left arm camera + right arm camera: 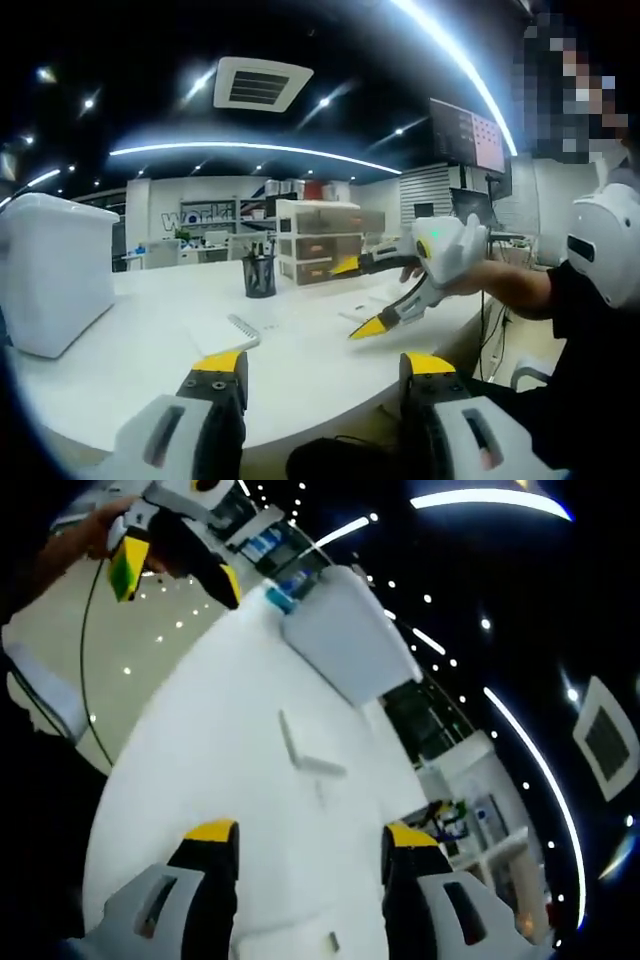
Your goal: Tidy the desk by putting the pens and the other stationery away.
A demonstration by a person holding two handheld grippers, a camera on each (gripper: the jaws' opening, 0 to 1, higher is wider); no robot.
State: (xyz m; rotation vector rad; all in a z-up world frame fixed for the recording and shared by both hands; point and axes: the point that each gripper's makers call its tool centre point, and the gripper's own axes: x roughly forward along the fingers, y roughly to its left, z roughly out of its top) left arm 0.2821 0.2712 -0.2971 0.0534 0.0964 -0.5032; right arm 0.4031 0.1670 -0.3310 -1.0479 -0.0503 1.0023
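Pens are seen standing upright in a black mesh pen cup [259, 274] toward the far side of the curved white desk [300, 370], so some stationery is already where it belongs. A white spiral-bound notepad [232, 331] is left flat on the desk nearer the left gripper, and in the right gripper view the same notepad [300, 750] is seen lying mid-desk. Both are judged to be items yet to be handled, though small loose pens cannot be made out on the white surface.

Beside the desk's left end, a large white lidded plastic box [55, 270] is parked; it is probably meant as storage. A stack of translucent plastic drawers [318, 240] is set further back behind the cup.

The left gripper [325, 372] is held low at the near desk edge, its 2 yellow-tipped jaws spread apart with nothing between them, apparently kept ready for an approach. The right gripper [310, 840] is likewise held gaping and empty above the desk; in the left gripper view it is held out over the desk in a white-gloved hand [450, 250], jaws parted.

A grasp has not yet been made.
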